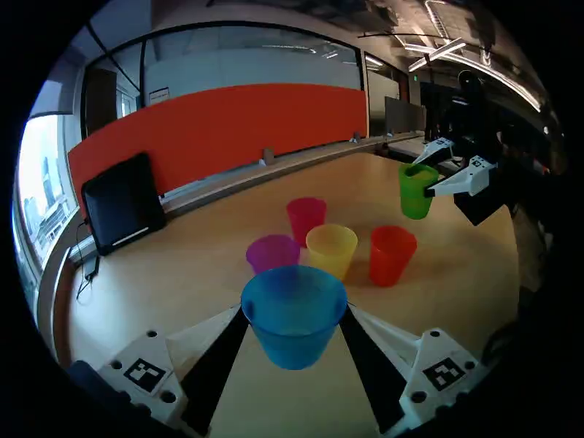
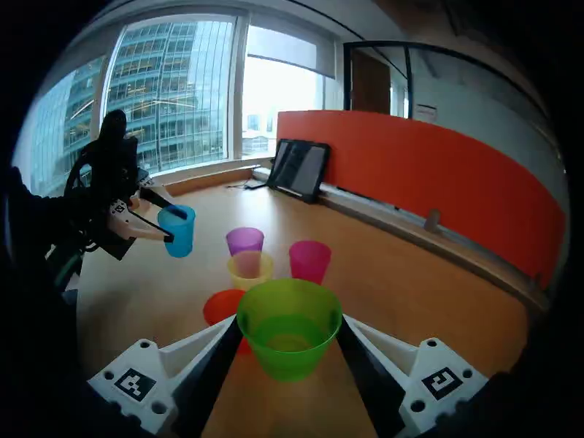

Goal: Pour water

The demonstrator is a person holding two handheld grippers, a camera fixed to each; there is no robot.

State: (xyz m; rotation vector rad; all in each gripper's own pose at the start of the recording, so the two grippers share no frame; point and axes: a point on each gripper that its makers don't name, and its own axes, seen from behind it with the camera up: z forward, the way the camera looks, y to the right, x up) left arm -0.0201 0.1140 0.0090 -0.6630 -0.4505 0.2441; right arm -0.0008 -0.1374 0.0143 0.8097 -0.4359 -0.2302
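My left gripper [image 1: 293, 321] is shut on a blue cup [image 1: 294, 314], held upright above the wooden table [image 1: 182, 277]. In the right gripper view that same blue cup [image 2: 177, 230] hangs at the left in the far gripper [image 2: 162, 221]. My right gripper [image 2: 290, 339] is shut on a green cup [image 2: 289, 327] with a little liquid at its bottom. In the left gripper view the green cup [image 1: 416, 190] hangs at the right in the other gripper [image 1: 432, 181]. Between them stand purple [image 1: 272, 253], pink [image 1: 306, 218], yellow [image 1: 332, 249] and red [image 1: 391, 254] cups.
A dark tablet [image 1: 123, 202] leans against the orange partition [image 1: 219, 128] at the table's far edge. A cable [image 1: 86, 274] lies near it. Large windows [image 2: 168, 95] stand beyond the table. A person's dark sleeve [image 2: 33, 219] holds the far gripper at the left.
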